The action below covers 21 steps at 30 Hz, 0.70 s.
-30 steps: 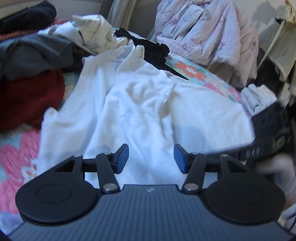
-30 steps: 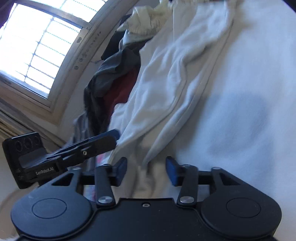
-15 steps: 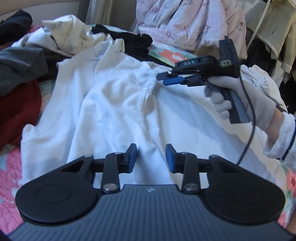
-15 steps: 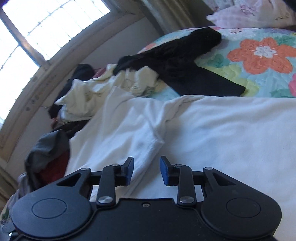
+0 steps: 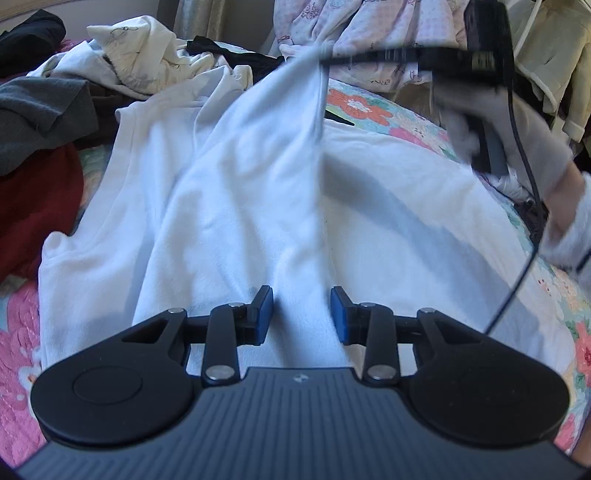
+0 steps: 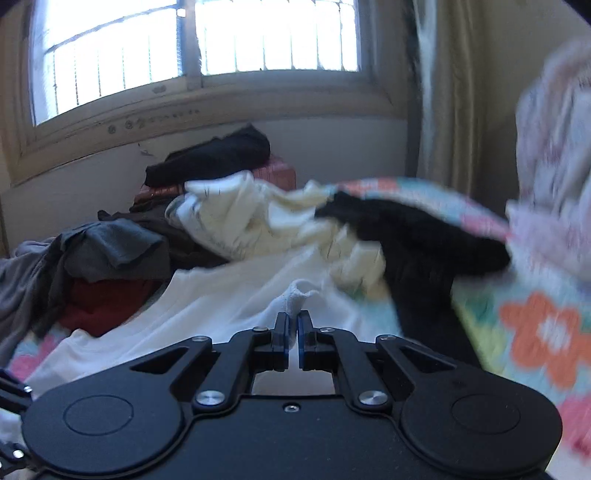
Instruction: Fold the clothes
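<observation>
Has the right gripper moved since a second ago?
Yes. In the left wrist view the right gripper has risen toward the pink patterned clothes, lifting a pinch of the white garment.

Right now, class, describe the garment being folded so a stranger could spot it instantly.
Find the floral quilt covering the bed; spread across its middle lies a large white garment. Unlike the heaped cream, grey, dark red and black clothes behind it, one corner is pinched up in the right gripper.

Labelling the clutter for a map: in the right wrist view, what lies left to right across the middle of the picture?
Grey garment → cream garment → black garment → floral quilt.
</observation>
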Tool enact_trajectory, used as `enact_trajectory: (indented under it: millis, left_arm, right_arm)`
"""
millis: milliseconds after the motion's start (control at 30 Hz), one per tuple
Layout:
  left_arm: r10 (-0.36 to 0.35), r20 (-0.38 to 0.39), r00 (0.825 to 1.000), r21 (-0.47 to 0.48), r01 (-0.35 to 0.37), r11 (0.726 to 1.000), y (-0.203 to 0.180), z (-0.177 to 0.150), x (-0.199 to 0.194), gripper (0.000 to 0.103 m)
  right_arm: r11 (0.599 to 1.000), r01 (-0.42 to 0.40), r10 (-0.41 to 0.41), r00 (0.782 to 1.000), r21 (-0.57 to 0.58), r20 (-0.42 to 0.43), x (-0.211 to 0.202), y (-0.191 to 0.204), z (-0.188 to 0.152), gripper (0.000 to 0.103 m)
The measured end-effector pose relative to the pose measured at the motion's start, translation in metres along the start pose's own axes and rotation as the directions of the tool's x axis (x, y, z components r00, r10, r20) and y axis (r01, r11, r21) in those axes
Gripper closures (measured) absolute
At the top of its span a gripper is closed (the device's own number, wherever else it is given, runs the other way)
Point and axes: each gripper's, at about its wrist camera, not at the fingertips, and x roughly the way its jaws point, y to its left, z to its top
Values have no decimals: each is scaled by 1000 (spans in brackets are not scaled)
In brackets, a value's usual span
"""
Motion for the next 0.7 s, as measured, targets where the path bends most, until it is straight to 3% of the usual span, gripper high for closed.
enact_trajectory:
  millis: [100,200,400,500,600,700]
  left_arm:
    - [-12,-6,1000,-22,12,1000,1,-7,1,65]
    - [-34,-10,999,-39,34,999,0,-12,7,64]
    - [-54,-53,997,-13,53,998,-9,-16,11,62]
    - [-65,-79,995,-7,64,998,-10,-19,8,62]
    - [-68,-115,991,7,69,998,-14,-24,5,64]
    - [-89,-128,988,-22,87,996,-15,-36,2,64]
  right_arm:
    - [1000,-21,20,997,22,74,-2,-17,23,96]
    - [999,-18,16,997,28,74,12,-34,25,98]
    - [991,53,-36,989,119,-140,68,-71,-23,97]
    - [971,65,-27,986,231,-163,68,-85,-41,97]
    - [962,26,4,994,271,-113,56,-85,-39,97]
    - [959,-107,109,994,264,5,36,-73,-13,97]
